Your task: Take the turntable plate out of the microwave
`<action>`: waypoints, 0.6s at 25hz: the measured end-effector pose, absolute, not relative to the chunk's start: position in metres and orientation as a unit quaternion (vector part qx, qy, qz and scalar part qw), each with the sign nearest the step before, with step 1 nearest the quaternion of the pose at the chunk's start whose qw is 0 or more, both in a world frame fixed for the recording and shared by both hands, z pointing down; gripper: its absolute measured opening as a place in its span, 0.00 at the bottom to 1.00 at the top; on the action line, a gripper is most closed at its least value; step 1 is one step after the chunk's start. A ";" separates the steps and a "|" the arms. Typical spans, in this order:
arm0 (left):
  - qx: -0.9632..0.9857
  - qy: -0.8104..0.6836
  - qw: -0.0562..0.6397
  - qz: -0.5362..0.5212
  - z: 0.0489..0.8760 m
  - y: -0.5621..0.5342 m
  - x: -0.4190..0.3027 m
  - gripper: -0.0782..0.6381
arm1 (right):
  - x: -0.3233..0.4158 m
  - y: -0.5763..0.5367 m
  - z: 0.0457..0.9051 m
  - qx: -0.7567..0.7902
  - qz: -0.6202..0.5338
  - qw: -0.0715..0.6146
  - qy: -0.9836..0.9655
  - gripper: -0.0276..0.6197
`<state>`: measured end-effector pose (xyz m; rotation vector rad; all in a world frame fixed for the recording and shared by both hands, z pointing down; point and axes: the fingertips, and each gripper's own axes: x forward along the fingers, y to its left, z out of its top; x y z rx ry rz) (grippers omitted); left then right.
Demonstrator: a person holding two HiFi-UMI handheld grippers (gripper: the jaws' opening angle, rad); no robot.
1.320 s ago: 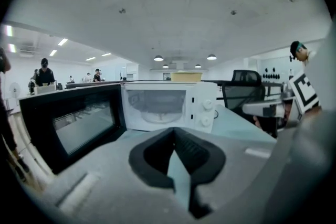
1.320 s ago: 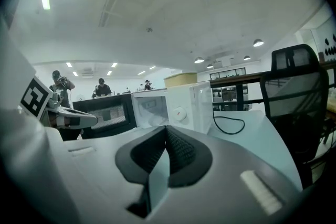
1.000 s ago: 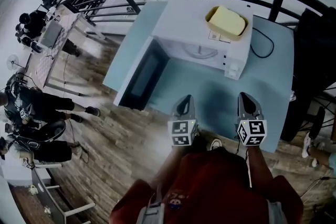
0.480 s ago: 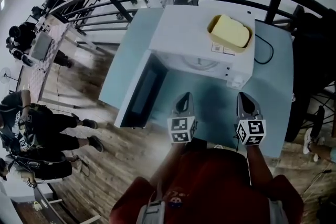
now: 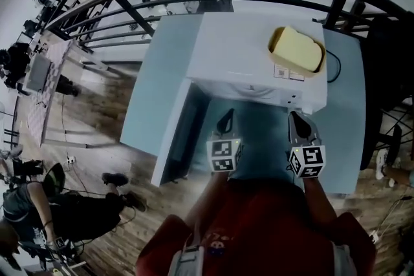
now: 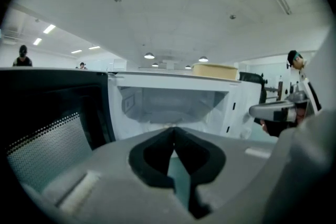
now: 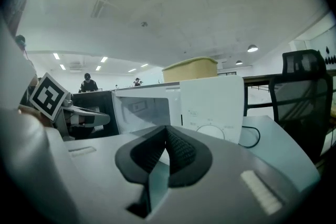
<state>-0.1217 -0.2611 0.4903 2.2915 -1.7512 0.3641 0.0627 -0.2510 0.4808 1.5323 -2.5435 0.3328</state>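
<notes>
Both claws have closed in on the microwave (image 5: 252,48) since the earlier frames, so its front now sits just ahead of their tips on the pale blue worktop (image 5: 343,139). At the left the door (image 5: 176,139) stands swung wide open, its mesh window filling the left side of the left gripper view. Next comes the left claw (image 5: 226,117), clenched tip to tip with nothing between its jaws and aimed straight at the open cavity. Inside that cavity the turntable plate (image 6: 169,115) lies flat on the oven floor, untouched and only faintly visible as clear glass. Further right, the right claw (image 5: 297,118) is likewise clenched and empty, lined up nearer the control panel than the opening. A yellow container (image 5: 296,48) rests on the microwave's top at its right end. By my reading the approach is nearly done, yet the jaws must spread before either claw can take the plate's rim.
</notes>
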 end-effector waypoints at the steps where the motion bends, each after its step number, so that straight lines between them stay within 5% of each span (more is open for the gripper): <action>1: 0.784 -0.596 0.117 0.125 0.492 -0.267 -0.126 0.10 | 0.058 -0.255 0.484 0.512 0.107 0.079 -0.849 0.04; 15: 0.814 -0.546 0.132 0.147 0.526 -0.314 -0.152 0.10 | 0.009 -0.286 0.499 0.539 0.118 0.085 -0.830 0.04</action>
